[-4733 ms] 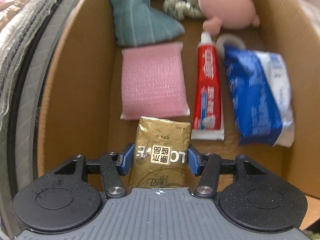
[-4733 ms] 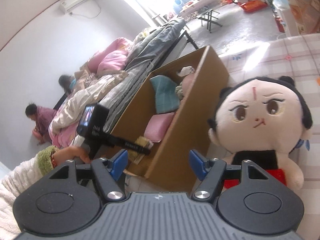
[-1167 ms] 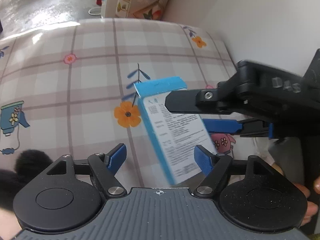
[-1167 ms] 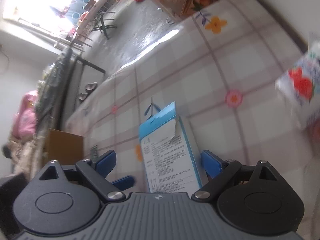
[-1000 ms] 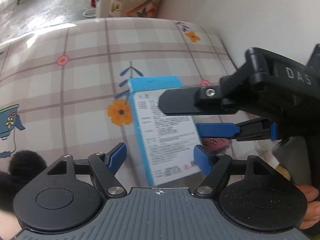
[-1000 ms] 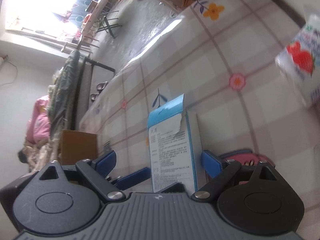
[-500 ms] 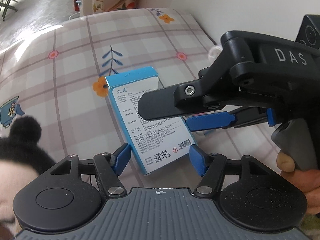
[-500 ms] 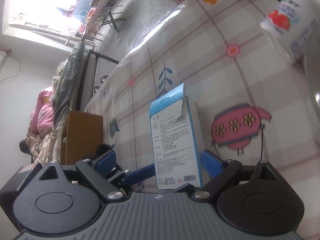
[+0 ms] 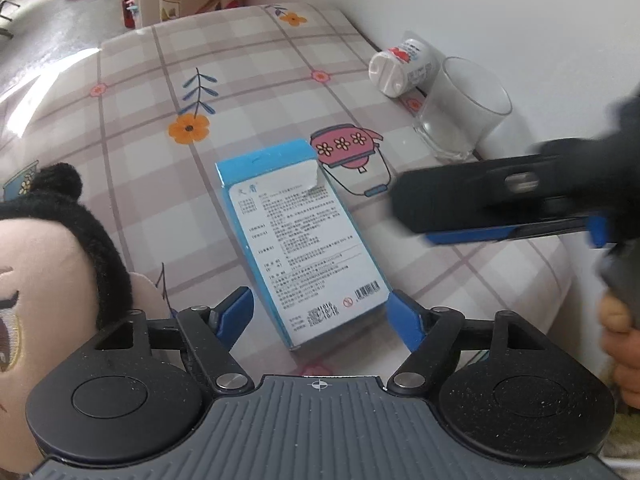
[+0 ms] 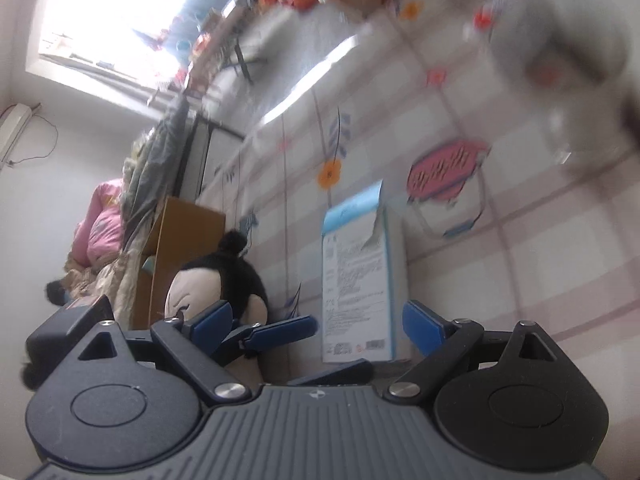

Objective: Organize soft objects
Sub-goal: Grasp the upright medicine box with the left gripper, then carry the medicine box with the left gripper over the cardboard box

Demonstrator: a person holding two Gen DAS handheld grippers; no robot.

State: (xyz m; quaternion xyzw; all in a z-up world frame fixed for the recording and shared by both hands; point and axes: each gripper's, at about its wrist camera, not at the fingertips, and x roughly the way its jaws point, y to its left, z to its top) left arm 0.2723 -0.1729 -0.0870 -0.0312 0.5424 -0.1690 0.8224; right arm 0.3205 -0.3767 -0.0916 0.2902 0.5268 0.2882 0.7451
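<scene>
Just beside the plush doll (image 9: 48,264), the box (image 9: 304,248) lies flat, table (image 9: 132,208) bare beyond.

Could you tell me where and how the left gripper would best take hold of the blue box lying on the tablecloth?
Probably across its two long blue edges near the end closest to the left gripper, coming down from above. The blue box lies flat, printed face up, that end already between the open jaws, which have just been opening; the far end has a torn flap.

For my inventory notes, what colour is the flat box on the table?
Blue edges, white printed face, clearest in the left wrist view.
</scene>
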